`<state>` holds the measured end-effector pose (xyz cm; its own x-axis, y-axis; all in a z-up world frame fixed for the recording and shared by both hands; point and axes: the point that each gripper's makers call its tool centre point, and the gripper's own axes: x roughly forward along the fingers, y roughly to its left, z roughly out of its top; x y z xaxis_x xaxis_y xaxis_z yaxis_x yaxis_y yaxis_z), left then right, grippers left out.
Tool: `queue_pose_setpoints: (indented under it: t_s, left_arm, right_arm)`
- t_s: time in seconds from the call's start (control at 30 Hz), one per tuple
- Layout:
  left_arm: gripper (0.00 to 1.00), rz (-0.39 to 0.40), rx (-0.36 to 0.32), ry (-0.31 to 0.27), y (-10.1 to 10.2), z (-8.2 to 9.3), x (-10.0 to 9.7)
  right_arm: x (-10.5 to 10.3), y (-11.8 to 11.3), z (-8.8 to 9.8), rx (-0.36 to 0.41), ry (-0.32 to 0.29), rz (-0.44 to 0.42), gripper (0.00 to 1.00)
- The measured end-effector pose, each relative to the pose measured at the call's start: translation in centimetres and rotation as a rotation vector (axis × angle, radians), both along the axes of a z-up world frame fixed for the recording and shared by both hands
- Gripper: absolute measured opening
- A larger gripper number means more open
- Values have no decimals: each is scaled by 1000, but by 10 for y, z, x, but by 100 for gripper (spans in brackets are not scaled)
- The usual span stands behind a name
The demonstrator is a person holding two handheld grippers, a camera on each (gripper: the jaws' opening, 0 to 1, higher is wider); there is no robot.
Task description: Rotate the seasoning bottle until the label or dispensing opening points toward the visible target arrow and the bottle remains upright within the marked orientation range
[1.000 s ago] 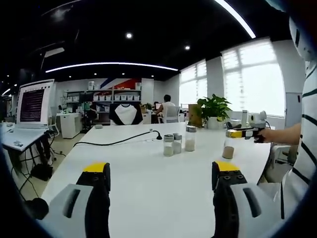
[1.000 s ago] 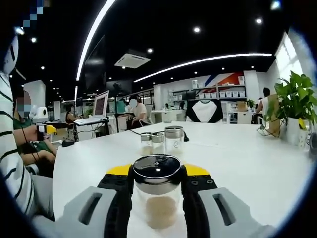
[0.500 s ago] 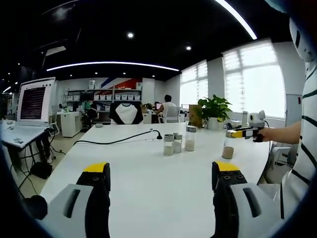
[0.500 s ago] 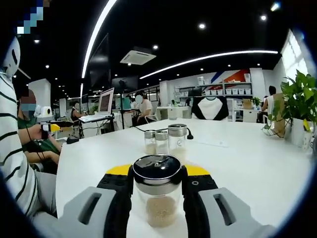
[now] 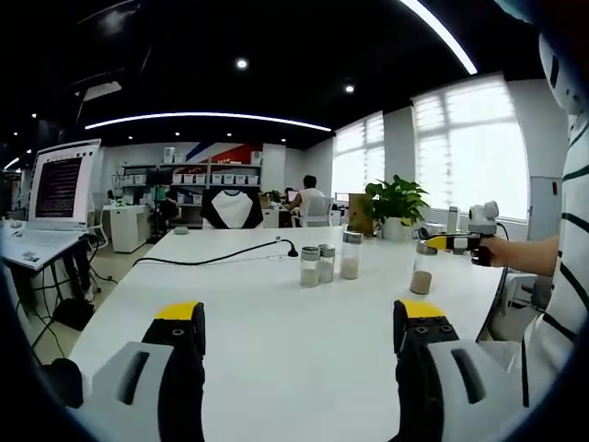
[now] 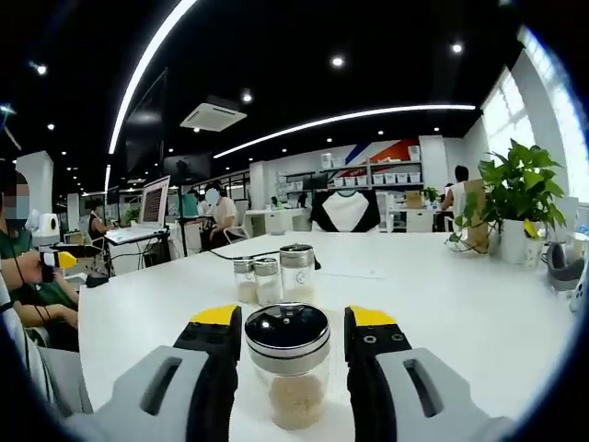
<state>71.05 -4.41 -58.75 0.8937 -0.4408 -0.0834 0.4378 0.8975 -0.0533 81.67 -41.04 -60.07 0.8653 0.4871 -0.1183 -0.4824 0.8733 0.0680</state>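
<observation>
— How does the right gripper (image 6: 291, 343) stand?

— Its jaws are parted, one on each side of the seasoning bottle (image 6: 287, 364), with a sliver of gap either way (no clamp).

— And the bottle?

— Upright on the white table (image 6: 460, 313), long axis vertical, dark lid (image 6: 287, 328) up; which way its opening faces cannot be told.

— The left gripper (image 5: 296, 324)?

— Spread wide over bare tabletop. Three shakers (image 6: 270, 274) stand near the table's middle.

white table (image 5: 276, 331), bright windows (image 5: 469, 147) (office)
</observation>
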Motion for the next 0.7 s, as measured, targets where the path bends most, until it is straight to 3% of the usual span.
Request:
queue_pose_setpoints:
  t_s: [0.07,0.17,0.43,0.7]
  left_arm:
    - [89,1,-2,-1,1,0,0]
    - [88,7,-8,3,4,-2,0]
    - [87,26,-29,1,14,-2,-1]
    - [85,10,-22,-2,10,-1,0]
  right_arm:
    - [2,-4,-4,3,19,-51,41]
    - [3,0,-7,40,39,-51,41]
    - [5,-3,-11,-91,17,-57,37]
    - [6,-6,-12,-92,12,-45,37]
